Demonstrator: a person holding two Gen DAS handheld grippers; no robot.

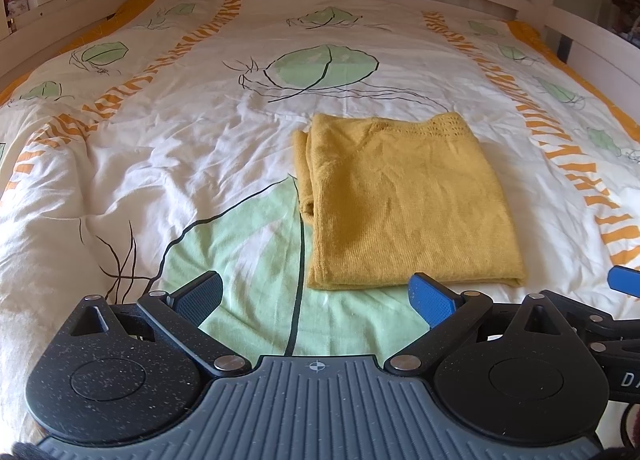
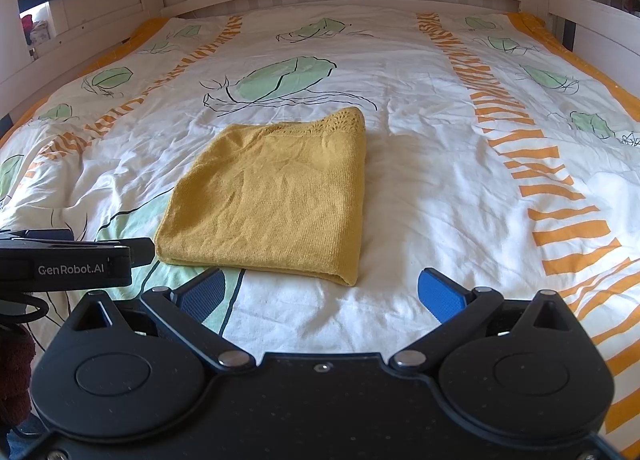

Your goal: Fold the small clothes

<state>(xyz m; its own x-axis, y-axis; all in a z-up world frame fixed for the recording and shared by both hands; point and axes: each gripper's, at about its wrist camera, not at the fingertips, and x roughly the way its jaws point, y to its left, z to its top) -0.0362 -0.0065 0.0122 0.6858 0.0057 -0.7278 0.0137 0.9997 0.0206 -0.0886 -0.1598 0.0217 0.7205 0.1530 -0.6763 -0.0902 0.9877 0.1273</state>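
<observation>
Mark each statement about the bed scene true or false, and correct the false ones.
1. The yellow garment lies folded on the duvet. True.
2. The left gripper is shut on the garment. False: its jaws stand open, holding nothing, short of the garment.
3. The right gripper is open and empty. True.
4. The duvet is plain white. False: it carries green leaf prints and orange stripes.
5. A second garment lies beside the yellow one. False: only one garment shows on the bed.
</observation>
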